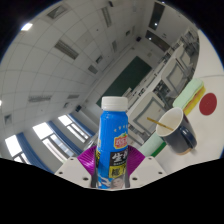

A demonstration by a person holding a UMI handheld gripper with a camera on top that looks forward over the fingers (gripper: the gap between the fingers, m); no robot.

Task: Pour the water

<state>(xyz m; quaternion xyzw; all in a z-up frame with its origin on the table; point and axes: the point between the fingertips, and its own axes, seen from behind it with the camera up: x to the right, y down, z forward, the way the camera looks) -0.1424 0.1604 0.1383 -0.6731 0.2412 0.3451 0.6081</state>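
Tool [111,172] clamps blue bottle [114,138]; paper cup [168,124] near, beside bottle.

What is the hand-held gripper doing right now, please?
Hand-held gripper: closed on the blue bottle, both pink pads pressing its sides.

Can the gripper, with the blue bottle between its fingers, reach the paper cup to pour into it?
Probably yes. The gripper holds the blue plastic bottle with white cap, and the paper cup with its stick sits just beside it with its mouth open, nothing visible between them.
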